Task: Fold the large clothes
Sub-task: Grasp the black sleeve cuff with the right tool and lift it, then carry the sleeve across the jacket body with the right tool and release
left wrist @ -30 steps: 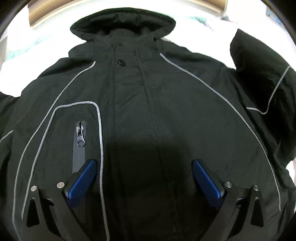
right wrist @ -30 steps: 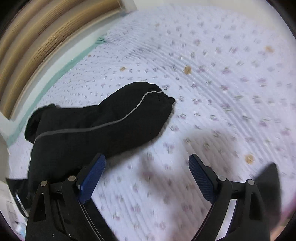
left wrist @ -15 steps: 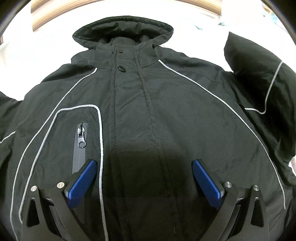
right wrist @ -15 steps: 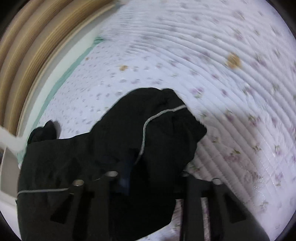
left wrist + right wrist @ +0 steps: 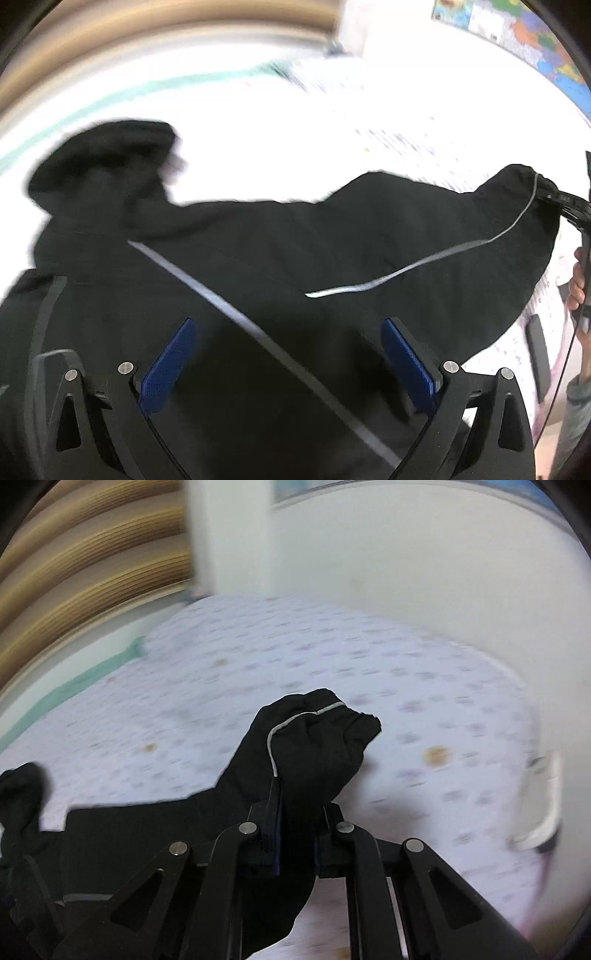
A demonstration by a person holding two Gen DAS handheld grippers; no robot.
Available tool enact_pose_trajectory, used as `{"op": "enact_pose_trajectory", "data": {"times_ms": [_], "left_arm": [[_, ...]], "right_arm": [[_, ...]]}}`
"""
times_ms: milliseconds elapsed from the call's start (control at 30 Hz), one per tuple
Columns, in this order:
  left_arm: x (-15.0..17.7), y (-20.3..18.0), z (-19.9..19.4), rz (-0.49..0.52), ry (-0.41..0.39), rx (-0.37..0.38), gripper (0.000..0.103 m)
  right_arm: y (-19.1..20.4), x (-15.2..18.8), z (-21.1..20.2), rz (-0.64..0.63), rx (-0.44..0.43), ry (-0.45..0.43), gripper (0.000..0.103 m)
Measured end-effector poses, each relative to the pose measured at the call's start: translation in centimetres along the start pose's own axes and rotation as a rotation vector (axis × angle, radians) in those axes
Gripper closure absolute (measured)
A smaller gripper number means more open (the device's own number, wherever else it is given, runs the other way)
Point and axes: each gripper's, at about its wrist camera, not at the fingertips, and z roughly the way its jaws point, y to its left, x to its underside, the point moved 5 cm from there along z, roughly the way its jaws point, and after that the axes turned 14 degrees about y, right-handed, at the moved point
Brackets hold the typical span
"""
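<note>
Since a second ago my right tool [image 5: 297, 834] has gone from gaping over the bedspread to pinching the jacket's sleeve [image 5: 314, 746] near the cuff, and that sleeve now hangs lifted off the bed [image 5: 424, 686]; my left tool [image 5: 288, 362] has swung toward the sleeve side, its blue pads [image 5: 168, 363] spread wide with nothing between them; the black jacket [image 5: 229, 288] lies flat on the flowered bedspread under it, hood [image 5: 107, 155] toward the wooden headboard [image 5: 74, 579]; grey piping [image 5: 424, 266] runs along the raised sleeve [image 5: 461, 240]; from the left wrist I see the right tool [image 5: 565, 201] at the cuff and the hand [image 5: 580, 295] holding it; both views are smeared by motion.
</note>
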Motion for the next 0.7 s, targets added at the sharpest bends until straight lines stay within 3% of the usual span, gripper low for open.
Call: {"op": "enact_pose_trajectory", "data": {"times_ms": [100, 167, 233, 300, 400, 500, 567, 700], "left_arm": [[0.0, -1.0, 4.9, -0.029, 0.112, 0.077, 0.003], [0.4, -0.8, 7.9, -0.042, 0.15, 0.023, 0.001], [0.8, -1.4, 8.3, -0.019, 0.131, -0.032, 0.0], [0.8, -1.3, 7.9, -0.014, 0.133, -0.037, 0.0], [1.5, -0.3, 6.0, -0.02, 0.112, -0.027, 0.001], [2.7, 1.0, 2.3, 0.002, 0.047, -0.061, 0.002], [3.9, 2.2, -1.3, 0.038, -0.023, -0.116, 0.002], [6.1, 4.3, -6.7, 0.08, -0.096, -0.222, 0.002]], "right_arm": [[-2.6, 0.4, 1.8, 0.052, 0.01, 0.042, 0.09], [-3.2, 1.0, 3.3, 0.067, 0.029, 0.073, 0.09], [-3.2, 1.7, 4.4, 0.07, 0.025, 0.103, 0.09], [-2.6, 1.9, 5.1, 0.067, 0.035, 0.113, 0.09], [-1.3, 2.2, 4.1, 0.036, -0.044, 0.106, 0.09], [1.6, 2.8, 1.8, -0.037, -0.134, 0.09, 0.09], [4.8, 3.2, 0.1, -0.102, -0.176, 0.101, 0.09], [11.7, 5.2, -2.5, -0.193, -0.351, 0.15, 0.09]]}}
